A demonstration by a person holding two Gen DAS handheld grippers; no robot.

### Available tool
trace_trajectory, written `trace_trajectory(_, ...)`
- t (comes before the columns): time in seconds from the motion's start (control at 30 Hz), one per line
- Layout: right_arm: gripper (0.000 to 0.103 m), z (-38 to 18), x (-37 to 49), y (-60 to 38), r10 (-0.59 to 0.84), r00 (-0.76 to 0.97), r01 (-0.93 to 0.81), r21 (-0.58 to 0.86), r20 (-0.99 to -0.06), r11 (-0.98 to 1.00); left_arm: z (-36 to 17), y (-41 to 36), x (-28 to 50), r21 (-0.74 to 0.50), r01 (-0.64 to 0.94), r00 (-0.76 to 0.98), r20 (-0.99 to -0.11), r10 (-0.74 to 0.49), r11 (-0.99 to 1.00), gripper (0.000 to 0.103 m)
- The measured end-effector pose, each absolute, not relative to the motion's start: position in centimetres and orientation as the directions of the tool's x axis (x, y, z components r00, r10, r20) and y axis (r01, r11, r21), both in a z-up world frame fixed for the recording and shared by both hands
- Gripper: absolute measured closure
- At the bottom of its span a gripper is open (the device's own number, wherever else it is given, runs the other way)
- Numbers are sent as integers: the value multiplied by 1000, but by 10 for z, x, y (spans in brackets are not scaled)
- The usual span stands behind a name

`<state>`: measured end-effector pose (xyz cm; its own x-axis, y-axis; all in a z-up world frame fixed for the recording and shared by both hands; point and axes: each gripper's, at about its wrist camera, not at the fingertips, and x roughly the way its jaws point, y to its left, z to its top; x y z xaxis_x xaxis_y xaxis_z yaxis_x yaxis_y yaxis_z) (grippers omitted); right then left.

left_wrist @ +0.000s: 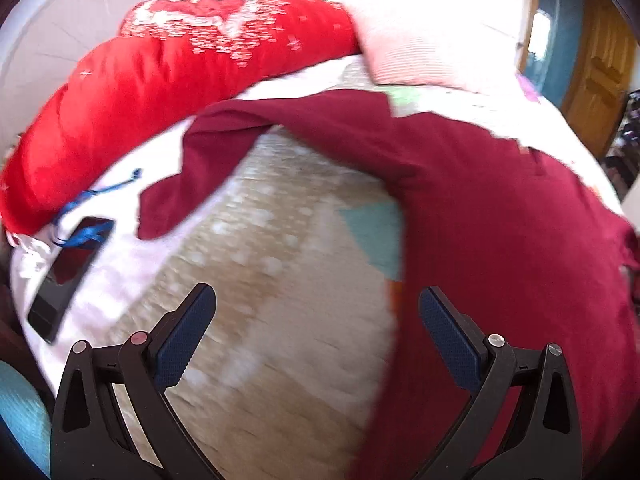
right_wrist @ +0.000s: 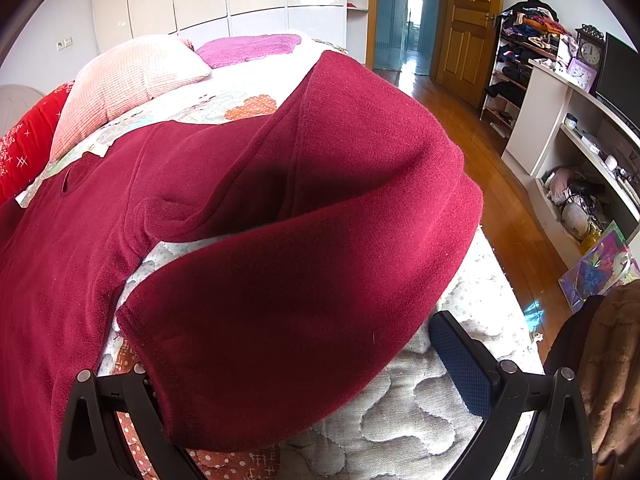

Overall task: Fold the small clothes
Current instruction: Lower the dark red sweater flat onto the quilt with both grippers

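A dark red fleece garment (left_wrist: 500, 220) lies spread on the quilted bed (left_wrist: 280, 280). In the left wrist view its body fills the right side and one sleeve (left_wrist: 192, 168) reaches left. My left gripper (left_wrist: 316, 320) is open and empty above the bare quilt, just left of the garment's edge. In the right wrist view the other sleeve (right_wrist: 300, 280) lies folded back across the near bed, its cuff draped over my left finger. My right gripper (right_wrist: 296, 360) is open, jaws wide; the sleeve lies between them, ungripped.
A bright red quilt roll (left_wrist: 160, 80), a pink pillow (left_wrist: 416, 52) and a black phone (left_wrist: 68, 272) with a blue cord lie at the bed's head. The right wrist view shows the wood floor (right_wrist: 500, 184), white shelves (right_wrist: 572, 152) and a door (right_wrist: 464, 28) to the right.
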<state>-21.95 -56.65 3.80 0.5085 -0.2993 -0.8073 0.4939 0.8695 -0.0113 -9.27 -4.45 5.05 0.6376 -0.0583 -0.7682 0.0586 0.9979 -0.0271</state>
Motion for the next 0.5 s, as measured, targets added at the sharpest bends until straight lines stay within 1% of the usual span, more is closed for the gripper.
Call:
trace_trajectory(0.1, 0, 41, -220, -565, -286, 493, 481, -16, -822, 876, 57, -52, -96, -105, 82, 629, -766, -133, 991, 1)
trace_trajectory(0.17, 0, 50, -229, -564, -279, 467, 457, -41, -839, 889, 58, -55, -99, -135, 92, 619, -768, -162, 987, 1)
trace_trajectory(0.23, 0, 62, -246, -562, -289, 471, 450, -54, -834, 892, 61, -59, -102, -153, 102, 619, -764, -183, 983, 1)
trace_trajectory(0.3, 0, 75, -264, -560, -282, 476, 440, -52, -833, 896, 63, -67, -109, -150, 113, 626, -757, -187, 982, 1)
trace_trajectory(0.37, 0, 94, -289, -556, -245, 483, 410, -30, -841, 911, 66, -76, -113, -131, 115, 632, -755, -174, 985, 1)
trace_trajectory(0.5, 0, 142, -324, -539, -234, 541, 356, -32, -808, 934, 67, -90, -122, -103, 144, 629, -758, -172, 984, 1)
